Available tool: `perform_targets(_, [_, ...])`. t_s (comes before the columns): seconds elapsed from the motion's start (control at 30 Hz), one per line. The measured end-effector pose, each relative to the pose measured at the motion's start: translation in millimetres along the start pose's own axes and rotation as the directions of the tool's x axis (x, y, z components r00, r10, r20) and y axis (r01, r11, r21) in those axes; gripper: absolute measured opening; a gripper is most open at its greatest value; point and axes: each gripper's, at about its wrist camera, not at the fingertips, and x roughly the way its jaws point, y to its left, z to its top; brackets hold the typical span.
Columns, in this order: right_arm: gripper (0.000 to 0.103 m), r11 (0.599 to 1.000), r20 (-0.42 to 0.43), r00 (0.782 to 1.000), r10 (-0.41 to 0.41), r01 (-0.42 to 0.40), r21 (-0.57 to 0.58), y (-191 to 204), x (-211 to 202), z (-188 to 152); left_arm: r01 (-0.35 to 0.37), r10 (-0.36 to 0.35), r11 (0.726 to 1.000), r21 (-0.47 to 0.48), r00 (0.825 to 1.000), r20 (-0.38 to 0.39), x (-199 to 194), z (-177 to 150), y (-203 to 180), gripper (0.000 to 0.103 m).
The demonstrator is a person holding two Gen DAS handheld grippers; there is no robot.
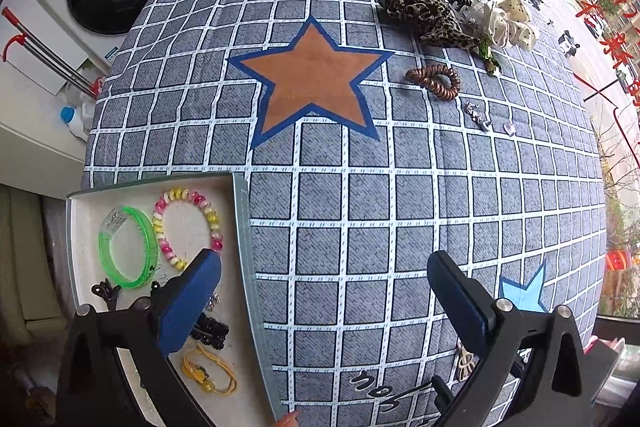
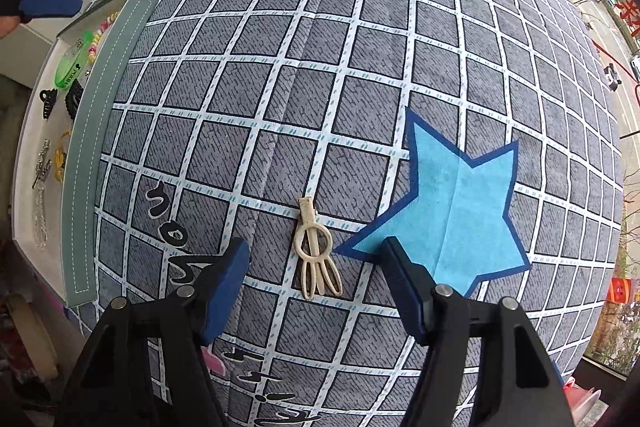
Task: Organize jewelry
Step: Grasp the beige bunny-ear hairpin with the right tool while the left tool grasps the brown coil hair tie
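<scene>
Tablecloth [image 1: 360, 195]: grey checked cloth with star patches is covering the whole surface and carrying everything else.
Tray [image 1: 240, 211]: open white tray with a grey-green stitched rim is sitting at the cloth's left edge; it is holding a green bangle [image 1: 128, 247], a pink-and-yellow bead bracelet [image 1: 188, 227], a black claw clip [image 1: 106, 293], a black beaded clip [image 1: 210, 331] and a yellow cord piece [image 1: 208, 373].
Loose pile: leopard scrunchie [image 1: 428, 15], white dotted scrunchie [image 1: 508, 19] and brown coil tie [image 1: 434, 79] are lying well apart from the tray, at the far side.
Left gripper [image 1: 324, 291]: jaws are standing fully wide and gripping nothing, one finger hanging over the tray.
Right gripper [image 2: 316, 291]: jaws are standing partly open, holding nothing; the cream hair clip [image 2: 316, 251] is lying on the cloth between them, untouched.
Obscured: small silver and lilac pieces [image 1: 480, 117] are too small to identify; the tray's near end is being cut off by the left gripper.
</scene>
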Motion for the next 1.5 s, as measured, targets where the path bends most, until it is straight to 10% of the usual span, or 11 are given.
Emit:
perform_targets(0.37, [0.021, 0.991, 0.049, 0.998, -0.027, 0.034, -0.13, 25.4, 2.6, -3.9, 0.118, -0.121, 0.989, -0.087, 0.992, -0.037, 60.5, 54.3, -23.1, 0.103])
perform_targets(0.93, [0.021, 0.998, 0.045, 0.997, 0.067, -0.066, -0.016, 12.8, -0.6, 7.0, 0.156, -0.16, 0.969, -0.193, 0.987, -0.006, 132.5, 137.3, -72.6, 0.089])
perform_targets(1.27, [0.021, 0.995, 0.039, 0.995, 0.089, -0.091, 0.049, -41.0, 5.4, -3.9, 0.135, -0.137, 0.982, -0.13, 0.991, -0.006, 123.9, 161.9, -106.6, 0.021])
perform_targets(1.5, [0.021, 0.99, 0.053, 0.994, 0.095, -0.1, 0.1, -74.6, -11.6, -5.6, 0.142, -0.142, 0.986, -0.088, 0.99, 0.011, 91.9, 142.0, -102.8, 0.018])
